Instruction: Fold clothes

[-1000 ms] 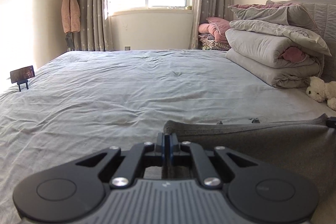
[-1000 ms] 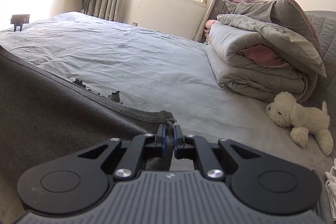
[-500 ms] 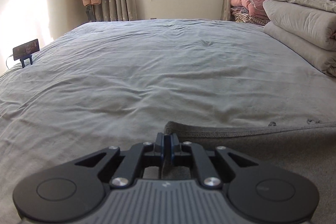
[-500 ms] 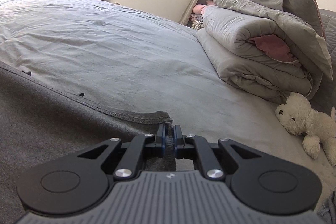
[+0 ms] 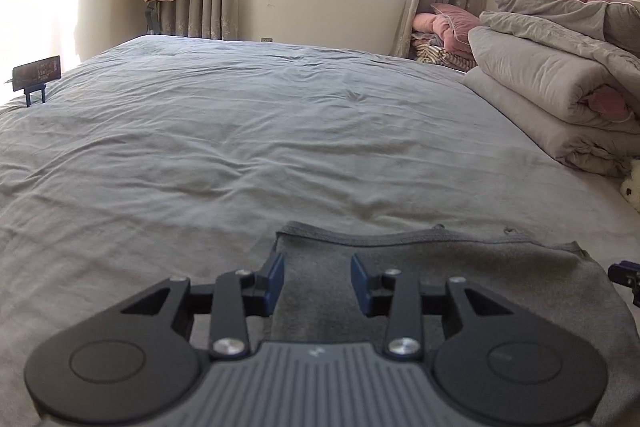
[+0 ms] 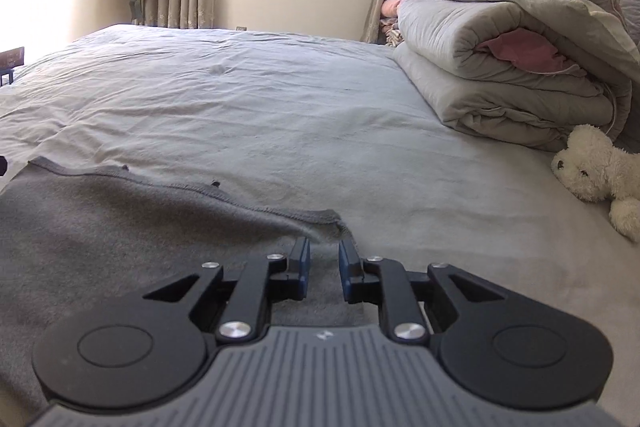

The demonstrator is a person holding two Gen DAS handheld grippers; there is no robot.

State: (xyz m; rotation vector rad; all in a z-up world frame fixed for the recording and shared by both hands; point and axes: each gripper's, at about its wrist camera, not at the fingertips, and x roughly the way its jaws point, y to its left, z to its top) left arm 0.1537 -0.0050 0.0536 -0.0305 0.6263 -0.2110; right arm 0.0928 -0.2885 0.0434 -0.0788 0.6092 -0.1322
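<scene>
A dark grey garment (image 5: 440,267) lies flat on the bed, its hemmed far edge running across both views. My left gripper (image 5: 316,269) hovers over the garment's left corner with its jaws opening; cloth lies below the gap, and the pads do not press it. In the right wrist view the same garment (image 6: 120,227) spreads to the left, and my right gripper (image 6: 323,255) sits at its right corner. Its jaws are opening too, a narrow gap between the blue pads and the fabric loose beneath.
The bed's light grey sheet (image 5: 260,139) stretches toward the window. Folded grey quilts (image 6: 500,67) are stacked at the right, with a white plush toy (image 6: 596,171) beside them. A phone on a stand (image 5: 36,73) sits at the bed's left edge.
Both grippers were shut on the garment's far corners and carried them down onto the bed. Both have let go, the left jaws wider than the right.
</scene>
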